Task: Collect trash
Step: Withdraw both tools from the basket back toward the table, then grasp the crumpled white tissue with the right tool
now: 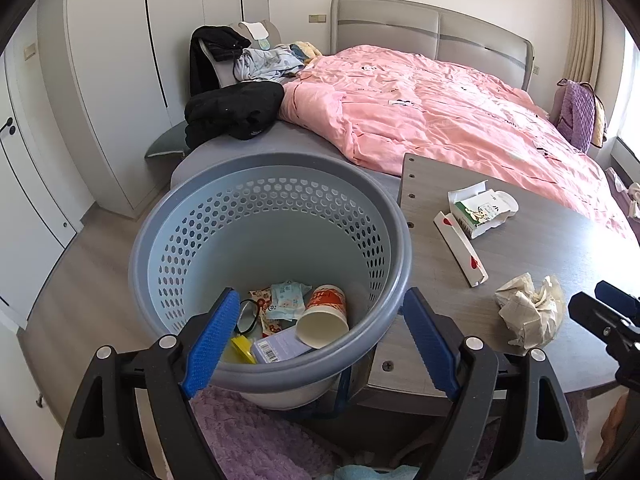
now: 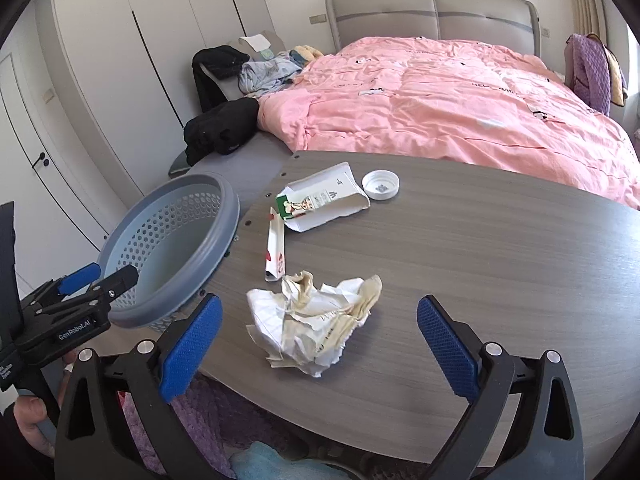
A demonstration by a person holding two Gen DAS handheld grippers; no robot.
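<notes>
Jaws of both grippers gape; four scraps on table (image 2: 480,260).

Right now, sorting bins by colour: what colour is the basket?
Grey-blue basket, best in left wrist view.

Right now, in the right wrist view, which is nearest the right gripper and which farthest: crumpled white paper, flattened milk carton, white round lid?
1. Crumpled white paper, just ahead of the right gripper.
2. Flattened milk carton, mid-table, left.
3. White round lid, just beyond the carton, right.
</notes>
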